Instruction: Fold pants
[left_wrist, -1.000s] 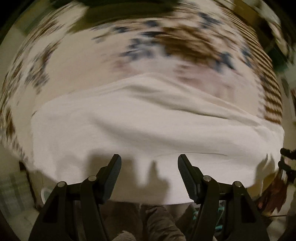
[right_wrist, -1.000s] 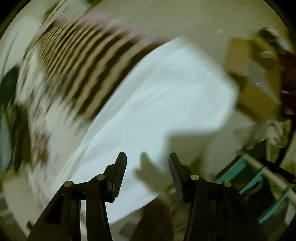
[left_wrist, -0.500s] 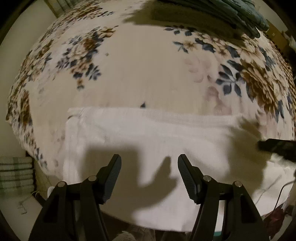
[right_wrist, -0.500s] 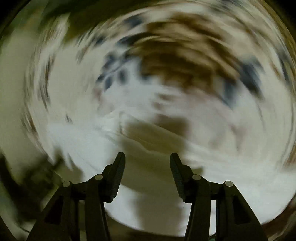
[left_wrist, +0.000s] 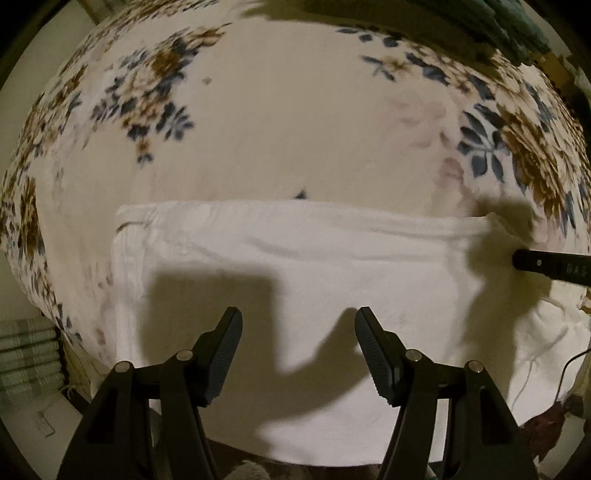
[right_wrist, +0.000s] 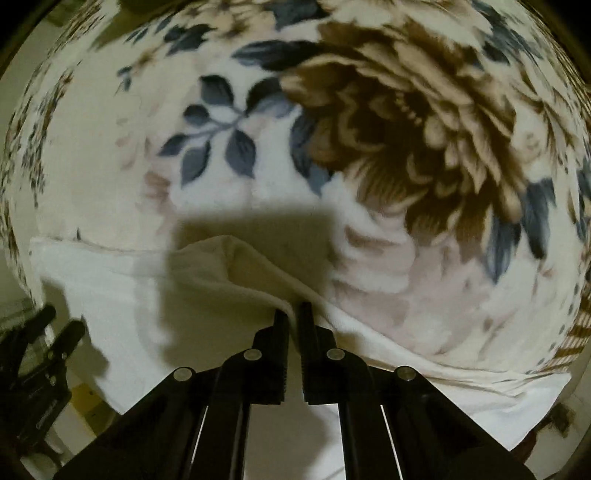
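Observation:
White pants (left_wrist: 314, 266) lie spread across a floral blanket (left_wrist: 295, 122), near its front edge. My left gripper (left_wrist: 298, 332) is open and empty, hovering over the near part of the pants. My right gripper (right_wrist: 293, 314) is shut on a raised fold of the pants (right_wrist: 236, 266) at their far edge, lifting the fabric slightly. The right gripper's tip also shows at the right edge of the left wrist view (left_wrist: 546, 264). The left gripper shows at the lower left of the right wrist view (right_wrist: 48, 343).
The floral blanket (right_wrist: 406, 122) covers the bed with brown flowers and blue leaves. Folded green fabric (left_wrist: 509, 26) lies at the far right. A stack of folded cloth (left_wrist: 26, 354) sits beyond the bed's left edge.
The right gripper swung over to the pants' far edge and closed on a fold of fabric. The left gripper came a little nearer to the pants and stays open.

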